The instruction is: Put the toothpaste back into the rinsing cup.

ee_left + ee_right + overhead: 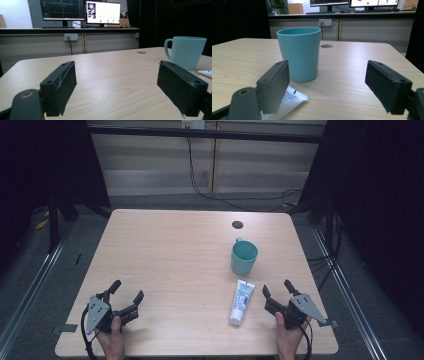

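A teal mug (244, 257) stands upright on the right half of the wooden table (175, 250), its handle turned away from me. A white toothpaste tube (241, 301) lies flat just in front of it, cap toward me. My right gripper (278, 289) rests near the front right edge, open, just right of the tube. In the right gripper view the mug (300, 53) rises ahead and the tube (287, 101) lies behind the left jaw. My left gripper (127, 291) sits open at the front left with nothing between its jaws. The left gripper view shows the mug (186, 51) at far right.
A round cable hole (237, 224) sits in the table behind the mug. Cables (235, 195) trail on the floor beyond the far edge. Monitors (80, 11) stand on a counter past the table. Dark frames flank both sides.
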{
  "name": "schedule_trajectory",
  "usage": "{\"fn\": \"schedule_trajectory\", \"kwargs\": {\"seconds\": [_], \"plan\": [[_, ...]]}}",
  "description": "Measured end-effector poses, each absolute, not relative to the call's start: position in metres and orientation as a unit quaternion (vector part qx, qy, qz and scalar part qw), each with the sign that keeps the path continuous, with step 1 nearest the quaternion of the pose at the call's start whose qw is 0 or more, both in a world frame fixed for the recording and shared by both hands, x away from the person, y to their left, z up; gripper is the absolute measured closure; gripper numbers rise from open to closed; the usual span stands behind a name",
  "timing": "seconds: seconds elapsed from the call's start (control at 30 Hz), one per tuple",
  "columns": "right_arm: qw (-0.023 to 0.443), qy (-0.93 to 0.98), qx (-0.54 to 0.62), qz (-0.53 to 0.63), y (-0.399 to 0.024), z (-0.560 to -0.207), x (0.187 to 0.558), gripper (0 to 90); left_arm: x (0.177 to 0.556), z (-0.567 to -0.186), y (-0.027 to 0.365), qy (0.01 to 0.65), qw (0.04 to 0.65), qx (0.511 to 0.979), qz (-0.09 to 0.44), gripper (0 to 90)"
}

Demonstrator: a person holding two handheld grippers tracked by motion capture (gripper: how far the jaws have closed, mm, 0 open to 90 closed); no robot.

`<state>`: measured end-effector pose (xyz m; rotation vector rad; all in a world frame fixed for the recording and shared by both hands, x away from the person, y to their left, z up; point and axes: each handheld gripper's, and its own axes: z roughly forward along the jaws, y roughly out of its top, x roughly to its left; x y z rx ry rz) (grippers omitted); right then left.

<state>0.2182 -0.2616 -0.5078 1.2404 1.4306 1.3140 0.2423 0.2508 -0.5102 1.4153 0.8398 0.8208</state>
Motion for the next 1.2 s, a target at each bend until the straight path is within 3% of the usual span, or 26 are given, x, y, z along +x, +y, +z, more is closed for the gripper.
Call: {"fn": "schedule_trajectory", "kwargs": {"seconds": [0.63, 0.87, 1.2], "plan": [[0.399, 0.567, 0.518, 0.501, -0.262, -0.507, 0.223, 14.7, 0.243, -0.510, 0.250, 0.365, 0.609, 0.609, 0.352, 15.8], [0.371, 0.576, 0.524, 0.506, -0.262, -0.504, 0.226, 14.6, 0.243, -0.510, 0.251, 0.365, 0.608, 0.611, 0.352, 15.9], [0.333, 0.609, 0.518, 0.500, -0.253, -0.484, 0.228, 24.5, 0.243, -0.510, 0.251, 0.363, 0.606, 0.613, 0.354, 15.8]]}}
